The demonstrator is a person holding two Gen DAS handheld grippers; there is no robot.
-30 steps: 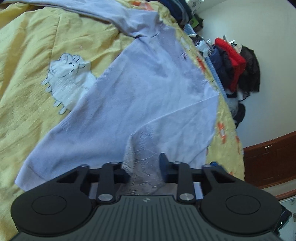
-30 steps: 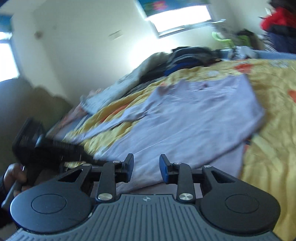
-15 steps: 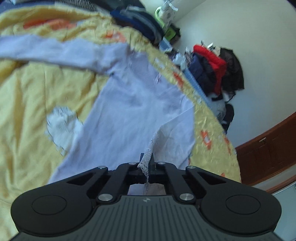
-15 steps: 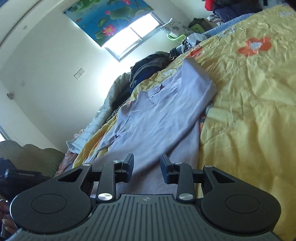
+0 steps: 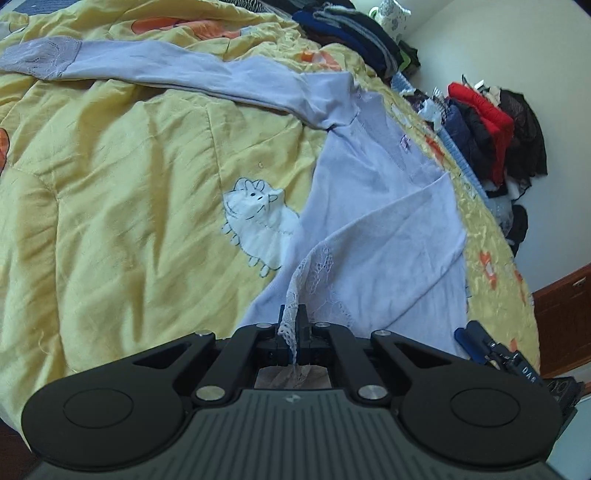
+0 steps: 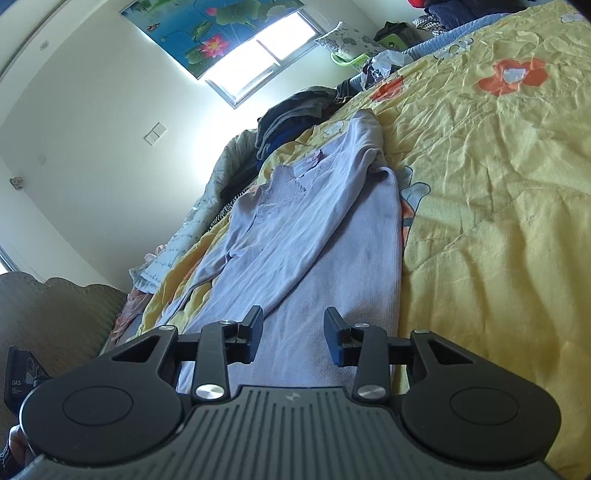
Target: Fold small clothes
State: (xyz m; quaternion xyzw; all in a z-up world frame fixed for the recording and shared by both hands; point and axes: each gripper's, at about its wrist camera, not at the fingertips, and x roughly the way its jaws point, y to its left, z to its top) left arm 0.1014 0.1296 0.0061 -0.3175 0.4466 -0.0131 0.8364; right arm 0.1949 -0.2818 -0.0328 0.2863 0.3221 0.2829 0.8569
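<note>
In the left wrist view, the left gripper (image 5: 292, 325) is seen with its jaws closed on the lace cuff (image 5: 314, 273) of a lilac top (image 5: 373, 206). The cuff is drawn up from the cloth into the jaws, and its sleeve is laid across the body of the top. The top is spread on a yellow quilt (image 5: 110, 229), its other sleeve (image 5: 177, 72) stretched away toward the upper left. A white sheep patch (image 5: 258, 218) on the quilt is partly covered by the edge of the top. Dark folded clothes (image 5: 354, 33) are piled at the far end of the bed, and red and black garments (image 5: 495, 125) are heaped against the wall on the right.

In the right wrist view, the right gripper (image 6: 293, 332) is held low over the hem end of the top (image 6: 314, 258). Its jaws stand partly apart and are opening; cloth is seen beyond the gap, but nothing is pinched by the pads. The top runs away from the camera up the quilt (image 6: 498, 221). A window (image 6: 258, 62) with a lotus blind (image 6: 210, 29) is seen on the far wall.
</note>
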